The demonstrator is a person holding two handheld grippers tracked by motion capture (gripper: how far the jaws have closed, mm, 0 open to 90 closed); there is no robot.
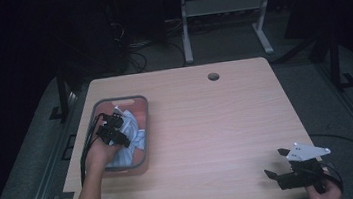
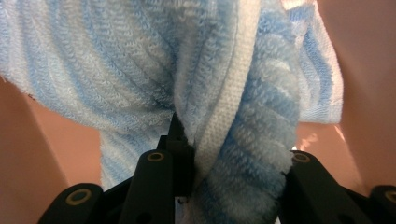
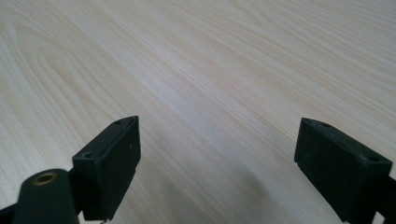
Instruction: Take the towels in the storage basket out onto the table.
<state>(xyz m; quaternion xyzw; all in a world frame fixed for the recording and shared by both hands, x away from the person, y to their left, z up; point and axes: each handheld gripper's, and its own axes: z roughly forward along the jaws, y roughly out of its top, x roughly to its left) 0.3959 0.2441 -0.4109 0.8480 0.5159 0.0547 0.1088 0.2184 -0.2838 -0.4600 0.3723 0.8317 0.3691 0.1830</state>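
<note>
Much towel [image 2: 140, 60] (blue-striped) hides left gripper [image 2: 187, 140] tips.

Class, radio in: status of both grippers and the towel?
Left gripper shut on towel in bin. Right gripper open over bare table. Nothing in the way.

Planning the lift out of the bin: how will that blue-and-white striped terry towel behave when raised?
The blue-and-white striped terry towel will probably hang floppy, since it already folds and bunches around the left gripper. Its fluffy pile likely resists slipping. It looks light, though trailing folds might drag along the grey-rimmed bin.
</note>
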